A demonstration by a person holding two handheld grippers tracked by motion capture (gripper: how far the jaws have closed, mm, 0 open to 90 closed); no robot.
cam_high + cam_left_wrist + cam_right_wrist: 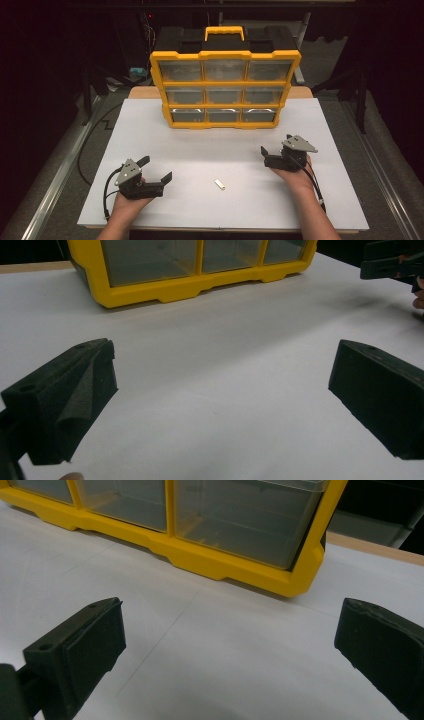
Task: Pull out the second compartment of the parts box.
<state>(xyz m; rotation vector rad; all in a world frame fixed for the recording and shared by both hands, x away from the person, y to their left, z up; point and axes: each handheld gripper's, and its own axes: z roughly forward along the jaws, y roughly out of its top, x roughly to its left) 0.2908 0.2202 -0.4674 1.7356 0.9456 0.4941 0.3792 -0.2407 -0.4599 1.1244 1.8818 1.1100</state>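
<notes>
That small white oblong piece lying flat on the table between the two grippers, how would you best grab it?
The small white oblong piece lies flat and slanted on the white table, apart from everything. Probably best to come straight down from above and pinch its two long sides across the narrow width, jaws turned to match its slant. The left gripper, open, looks slightly nearer than the open right gripper.

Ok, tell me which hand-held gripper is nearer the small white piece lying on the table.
Left. The left hand-held gripper sits just to the left of the small white piece, jaws open toward it. The right hand-held gripper lies up and to the right, a little farther off.
</notes>
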